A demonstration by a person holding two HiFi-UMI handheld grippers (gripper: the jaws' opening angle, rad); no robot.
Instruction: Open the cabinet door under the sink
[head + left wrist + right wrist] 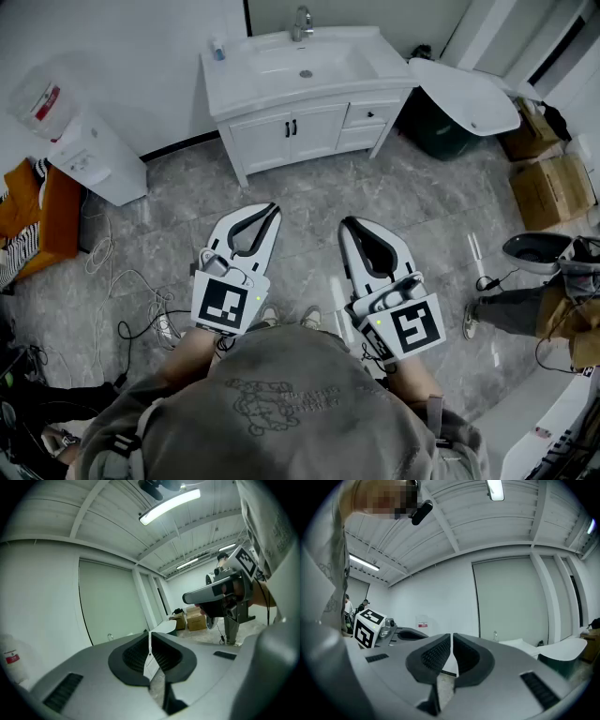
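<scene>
The white sink cabinet (pixel 300 103) stands against the far wall, well ahead of me. Its two doors (pixel 291 136) under the basin are closed, with two black handles (pixel 291 127) side by side at the middle seam. Two small drawers (pixel 368 116) sit to their right. My left gripper (pixel 271 209) and right gripper (pixel 347 224) hover side by side over the grey tiled floor, both pointing at the cabinet and far short of it. Each one is shut with nothing between its jaws, as the left gripper (pixel 150 640) and right gripper (pixel 452 640) show in their own views.
A water dispenser (pixel 94 159) stands at the left wall, with cables (pixel 131 300) on the floor near it. Right of the cabinet a white curved panel (pixel 466 94) lies over a dark green bin (pixel 436 131). Cardboard boxes (pixel 551 187) stand at the right.
</scene>
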